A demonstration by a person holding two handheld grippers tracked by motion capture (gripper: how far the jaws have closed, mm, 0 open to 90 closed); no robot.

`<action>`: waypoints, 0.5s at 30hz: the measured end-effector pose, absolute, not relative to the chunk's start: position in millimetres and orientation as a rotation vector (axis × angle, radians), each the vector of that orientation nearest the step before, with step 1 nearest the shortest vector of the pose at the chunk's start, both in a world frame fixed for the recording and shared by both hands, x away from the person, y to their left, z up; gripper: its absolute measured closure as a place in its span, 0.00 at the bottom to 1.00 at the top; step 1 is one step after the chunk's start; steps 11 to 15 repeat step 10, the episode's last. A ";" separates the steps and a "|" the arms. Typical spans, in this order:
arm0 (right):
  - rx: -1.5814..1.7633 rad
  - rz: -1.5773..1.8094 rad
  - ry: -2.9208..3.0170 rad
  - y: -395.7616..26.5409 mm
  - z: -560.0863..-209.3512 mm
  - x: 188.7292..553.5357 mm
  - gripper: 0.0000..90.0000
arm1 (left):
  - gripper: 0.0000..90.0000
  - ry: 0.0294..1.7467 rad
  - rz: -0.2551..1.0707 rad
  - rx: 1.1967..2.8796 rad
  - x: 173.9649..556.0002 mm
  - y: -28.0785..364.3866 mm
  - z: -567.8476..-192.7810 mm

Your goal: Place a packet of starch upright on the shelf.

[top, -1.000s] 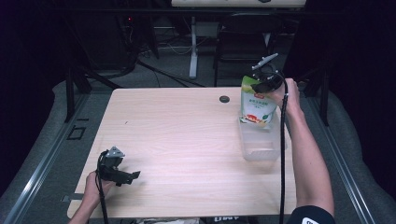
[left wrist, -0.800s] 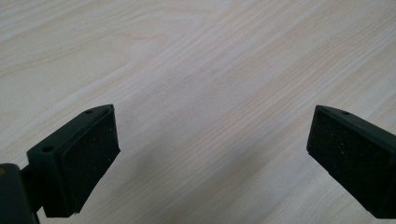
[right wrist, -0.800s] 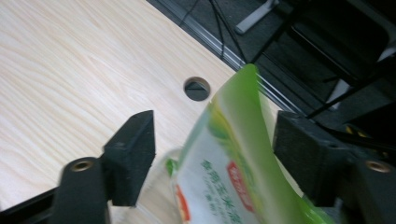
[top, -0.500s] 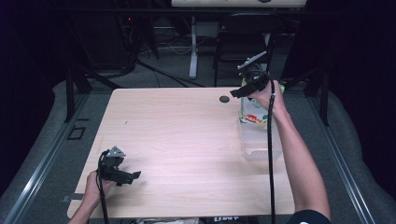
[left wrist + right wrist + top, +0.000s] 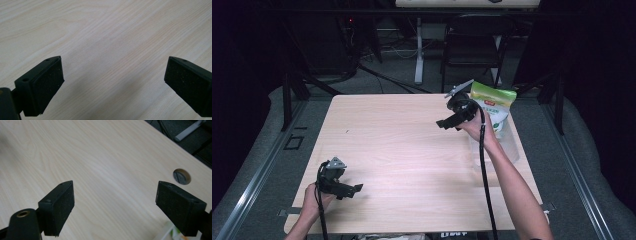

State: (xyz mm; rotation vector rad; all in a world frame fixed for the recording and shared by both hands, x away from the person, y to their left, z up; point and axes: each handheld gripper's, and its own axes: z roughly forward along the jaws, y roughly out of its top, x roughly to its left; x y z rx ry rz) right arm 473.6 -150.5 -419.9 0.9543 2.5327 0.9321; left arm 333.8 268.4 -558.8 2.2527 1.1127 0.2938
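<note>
At the table's far right edge, a green-and-white pouch [image 5: 495,107] stood upright in a clear container [image 5: 507,147], free of both grippers.

The right gripper [image 5: 447,123] hung just left of the pouch, apart from it, its jaws wide after having just been opening, with nothing between them. In the right gripper view its pads [image 5: 61,206] framed bare wood, with a round grommet [image 5: 181,176] farther off on the table [image 5: 412,165]. At the near left corner, the left gripper [image 5: 353,189] sat low over the wood in the person's left hand [image 5: 314,197]; in the left gripper view its jaws stood wide and empty. A black chair [image 5: 472,45] stood beyond the far edge.
</note>
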 end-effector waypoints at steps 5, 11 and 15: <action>0.954 0.958 2.563 -142.2 -438.1 451.1 0.15 | 0.02 1.108 0.289 2.259 333.9 267.4 -558.7; 0.933 0.954 2.604 -136.1 -455.8 432.0 0.13 | 0.02 1.112 0.291 2.265 334.5 266.4 -559.9; 0.933 0.954 2.604 -136.1 -455.8 432.0 0.13 | 0.02 1.112 0.291 2.265 334.5 266.4 -559.9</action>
